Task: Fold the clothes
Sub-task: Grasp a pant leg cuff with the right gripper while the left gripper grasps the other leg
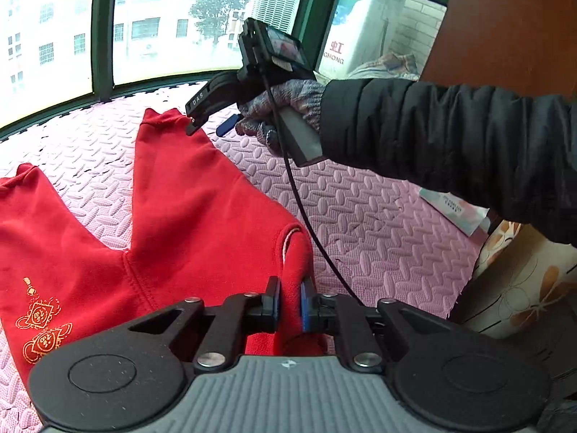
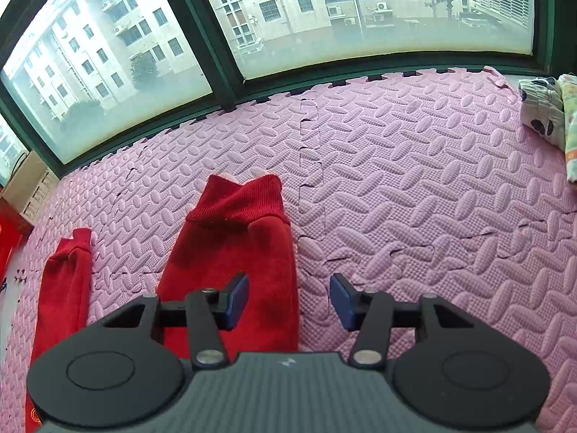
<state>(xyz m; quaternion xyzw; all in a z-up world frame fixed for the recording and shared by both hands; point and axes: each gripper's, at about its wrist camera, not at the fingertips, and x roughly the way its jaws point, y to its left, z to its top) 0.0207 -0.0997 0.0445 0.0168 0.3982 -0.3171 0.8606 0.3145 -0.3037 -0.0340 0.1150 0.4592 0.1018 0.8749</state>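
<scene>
Left claw pinches the waistband of the red trousers. Right claw gapes wide over one leg cuff, on the pink foam mat.

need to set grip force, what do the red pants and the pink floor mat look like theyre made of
Red pants: soft matte knit, probably cotton fleece; ribbed cuffs and fuzzy nap show. Pink floor mat: looks like embossed foam, with jigsaw-edged interlocking tiles.

Pink foam mat w/ red garment, patterned cloths.
</scene>
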